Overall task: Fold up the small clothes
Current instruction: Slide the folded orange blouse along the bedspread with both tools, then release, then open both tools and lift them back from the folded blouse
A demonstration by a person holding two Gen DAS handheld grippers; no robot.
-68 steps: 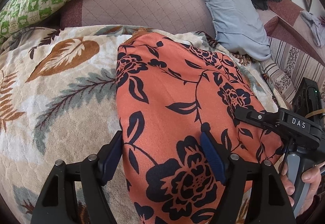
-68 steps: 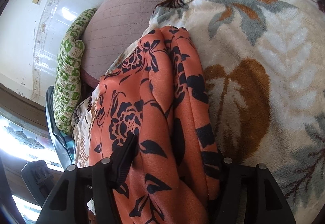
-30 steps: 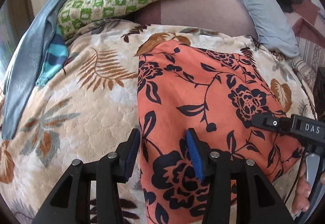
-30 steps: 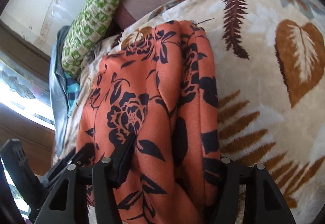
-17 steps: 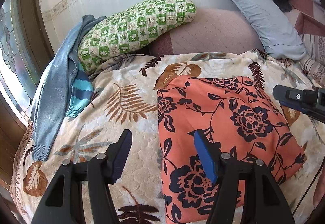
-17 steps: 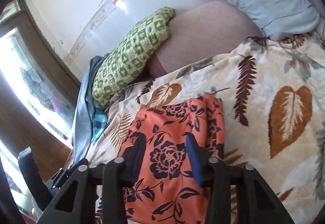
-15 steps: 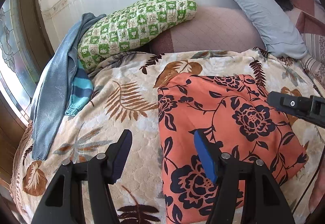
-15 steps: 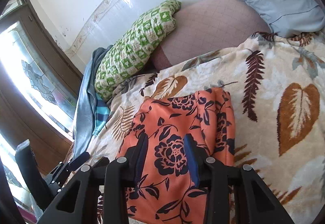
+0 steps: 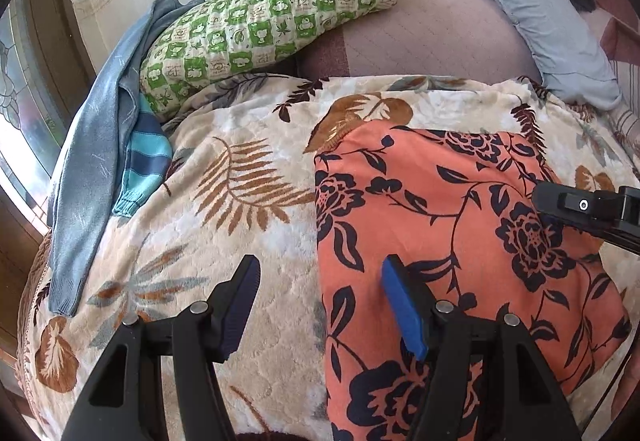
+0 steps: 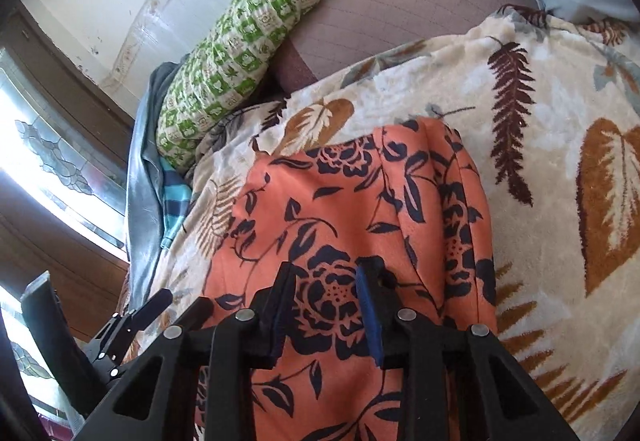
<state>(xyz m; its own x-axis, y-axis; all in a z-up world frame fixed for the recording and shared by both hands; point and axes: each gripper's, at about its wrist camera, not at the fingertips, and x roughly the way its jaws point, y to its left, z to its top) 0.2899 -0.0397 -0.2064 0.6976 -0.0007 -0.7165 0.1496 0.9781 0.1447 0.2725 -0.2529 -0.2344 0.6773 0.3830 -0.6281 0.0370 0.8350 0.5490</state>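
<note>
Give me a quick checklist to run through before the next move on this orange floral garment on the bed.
1. Left claw free of cloth: ok, its jaws stand wide apart with nothing between them, above the garment's left edge.
2. Right claw free of cloth: ok, jaws apart, only the print shows through the gap.
3. Orange floral garment lying folded on the leaf-print blanket: ok, a compact block with a straight left edge.
4. Right side tidy: cannot tell, layered folds bunch along that edge.
5. Blue sweater out of the way: ok, it lies apart at the bed's left side.
6. Green checked pillow not touching the garment: ok.
</note>
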